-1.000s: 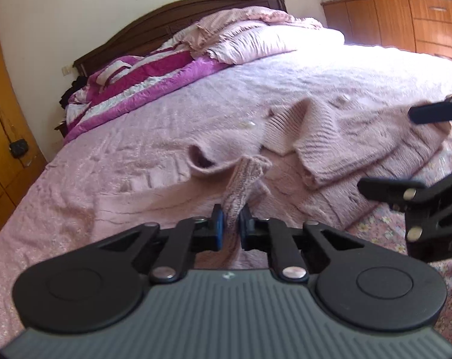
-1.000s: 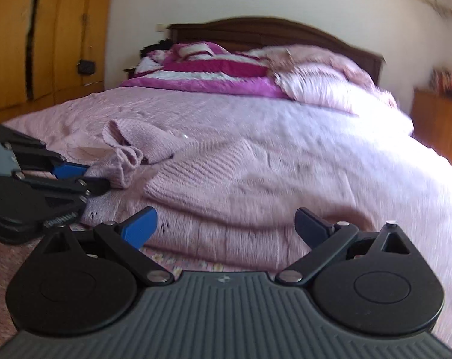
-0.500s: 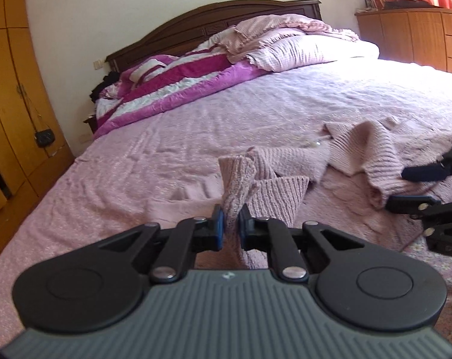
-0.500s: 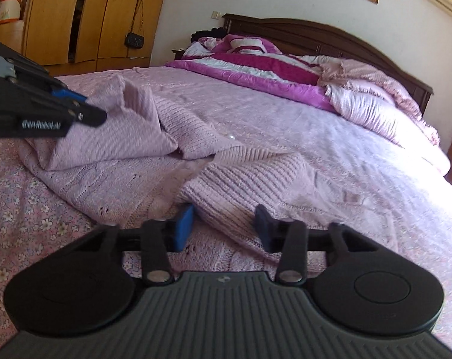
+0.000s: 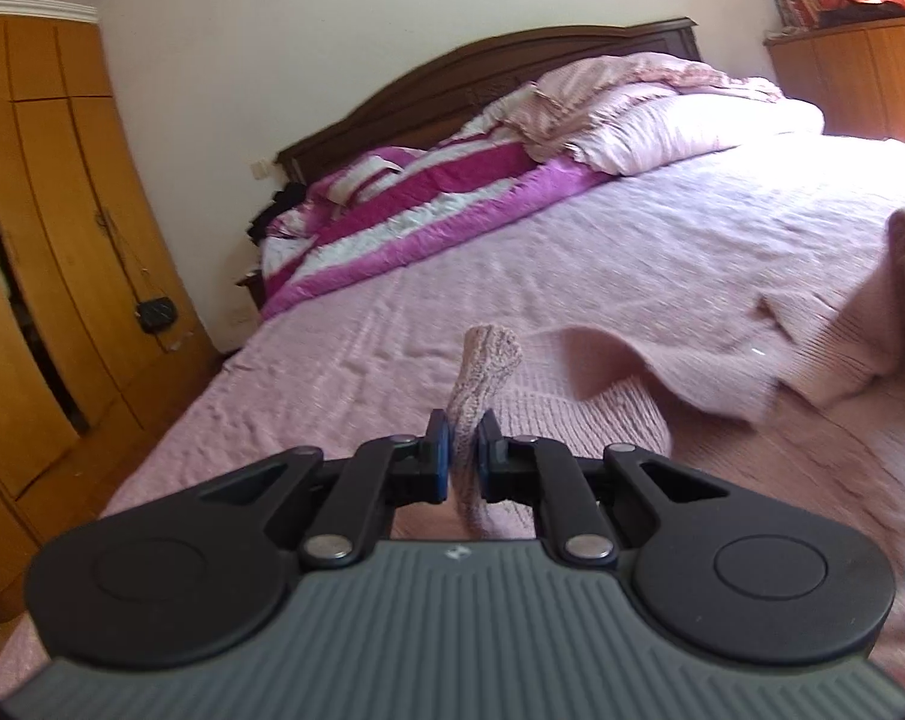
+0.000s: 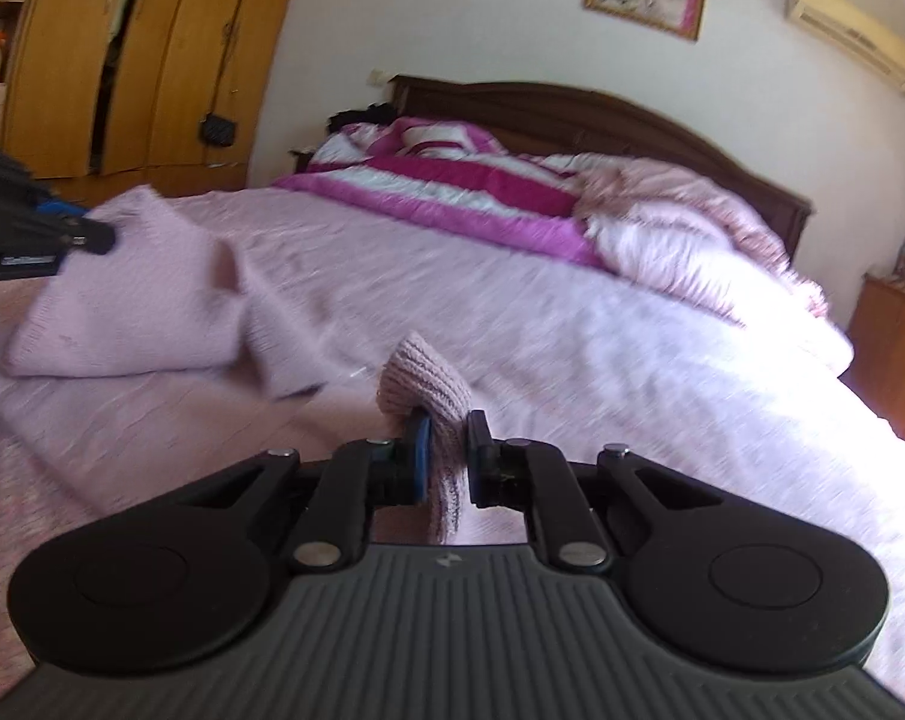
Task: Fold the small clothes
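A pale pink knitted sweater [image 5: 680, 372] lies on the bed, partly lifted. My left gripper [image 5: 459, 441] is shut on a ribbed knit edge [image 5: 485, 366] of it, which sticks up between the pads. My right gripper [image 6: 446, 444] is shut on another ribbed edge [image 6: 422, 378] of the sweater. In the right wrist view the rest of the sweater [image 6: 134, 300] hangs in folds at the left, where the left gripper [image 6: 86, 234] holds it raised.
The bed [image 5: 572, 276] has a pink cover, a magenta-and-white quilt [image 5: 428, 204] and pink bedding [image 5: 662, 114] by the dark headboard. Wooden wardrobes [image 5: 62, 276] stand at the left, a wooden dresser [image 5: 860, 78] at the right.
My right gripper has closed on a ribbed edge of the sweater and lifted it. My left gripper, still shut on its edge, has moved up and to the left, pulling the sweater.
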The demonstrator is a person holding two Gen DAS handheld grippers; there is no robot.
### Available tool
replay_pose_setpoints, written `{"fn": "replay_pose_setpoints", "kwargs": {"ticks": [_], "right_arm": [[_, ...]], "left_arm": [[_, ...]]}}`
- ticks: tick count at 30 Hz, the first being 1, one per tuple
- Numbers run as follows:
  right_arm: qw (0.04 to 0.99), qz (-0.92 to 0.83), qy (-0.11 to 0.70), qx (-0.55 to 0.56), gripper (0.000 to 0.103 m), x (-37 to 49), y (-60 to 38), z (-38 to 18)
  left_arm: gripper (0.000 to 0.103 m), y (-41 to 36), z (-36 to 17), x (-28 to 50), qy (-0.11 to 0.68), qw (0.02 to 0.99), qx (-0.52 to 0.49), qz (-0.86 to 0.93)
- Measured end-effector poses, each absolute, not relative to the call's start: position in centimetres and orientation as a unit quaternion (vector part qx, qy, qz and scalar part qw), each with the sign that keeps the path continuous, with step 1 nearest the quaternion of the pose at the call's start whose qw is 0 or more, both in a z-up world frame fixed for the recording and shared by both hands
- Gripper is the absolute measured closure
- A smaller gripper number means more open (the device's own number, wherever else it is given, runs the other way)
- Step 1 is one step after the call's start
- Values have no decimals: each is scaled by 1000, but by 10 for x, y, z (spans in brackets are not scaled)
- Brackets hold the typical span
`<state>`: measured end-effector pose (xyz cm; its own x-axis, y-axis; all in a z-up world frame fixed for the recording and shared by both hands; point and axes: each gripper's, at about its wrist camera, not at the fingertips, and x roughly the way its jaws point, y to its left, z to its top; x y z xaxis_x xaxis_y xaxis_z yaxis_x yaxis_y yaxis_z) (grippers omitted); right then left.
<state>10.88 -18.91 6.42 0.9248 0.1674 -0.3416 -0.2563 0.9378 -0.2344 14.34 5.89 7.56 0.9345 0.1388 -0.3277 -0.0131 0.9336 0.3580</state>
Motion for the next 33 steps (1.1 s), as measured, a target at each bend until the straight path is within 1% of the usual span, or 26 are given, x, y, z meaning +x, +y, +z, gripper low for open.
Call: {"fn": "replay_pose_setpoints", "kwargs": {"ticks": [4,7,10,11,14,16,18,19,20,21,22,23,24,25,27,33], "right_arm": [[973,76,155,-154,90,139,-210,74],[971,55,168,-163,90,170,-227,73],[966,45,201,-159,90,203,-242,60],[963,42,215,-157,90,213,-246,55],[953,27,256,-161,90,240,-254,34],[945,24,291,-149,90,255,-258,18],[945,22,298,-134,88,262,-263,11],[945,21,298,-130,87,264,-263,10],[946,19,296,-130,85,265,-263,11],[946,16,295,-131,81,266,-262,11],[947,12,294,-131,76,267,-262,12],[948,8,292,-130,72,266,-263,13],[948,2,290,-128,61,267,-264,15],[950,-8,287,-127,51,267,-265,17],[951,-26,281,-128,45,267,-270,21],[960,-22,264,-94,45,253,-281,42]], "left_arm": [[92,72,74,169,176,966,177,61],[92,83,64,192,198,963,173,65],[92,91,47,213,234,956,166,63],[90,95,41,220,248,953,160,65],[89,108,25,234,291,946,127,71],[89,119,21,235,306,944,98,68],[87,125,21,233,309,946,84,60],[85,126,22,231,309,945,85,58],[79,128,23,230,308,946,86,57],[72,128,26,228,306,947,85,54],[69,130,29,225,302,948,83,49],[60,130,33,225,300,949,82,47],[51,131,36,224,295,951,82,49],[49,131,39,223,290,952,83,56],[48,132,44,220,286,952,82,67],[48,132,63,209,281,958,42,37]]}}
